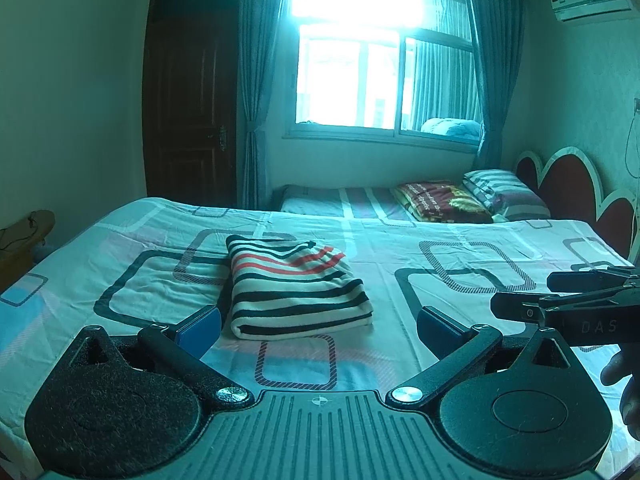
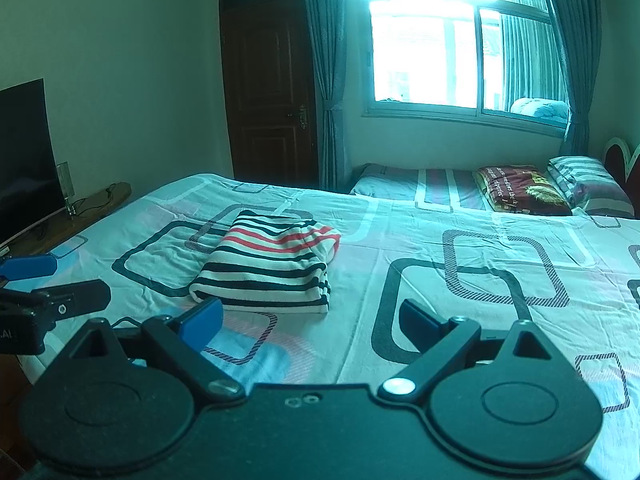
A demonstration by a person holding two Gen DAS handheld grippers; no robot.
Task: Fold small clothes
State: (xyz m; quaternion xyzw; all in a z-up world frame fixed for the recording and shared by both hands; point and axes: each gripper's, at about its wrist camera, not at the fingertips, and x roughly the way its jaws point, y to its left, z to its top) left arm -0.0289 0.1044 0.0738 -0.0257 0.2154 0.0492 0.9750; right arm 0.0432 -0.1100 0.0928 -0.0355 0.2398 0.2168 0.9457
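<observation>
The striped garment point(image 1: 298, 288) lies folded in a compact bundle on the bed point(image 1: 440, 300), so we judge the fold finished; we should back off without snagging its near edge. Our left gripper point(image 1: 318, 326) and right gripper point(image 2: 310, 318) hover spread wide, holding and touching nothing.

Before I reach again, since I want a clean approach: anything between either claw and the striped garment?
Nothing visible. Only bare bedsheet lies between the open left claw, the open right claw and the folded striped garment.
</observation>
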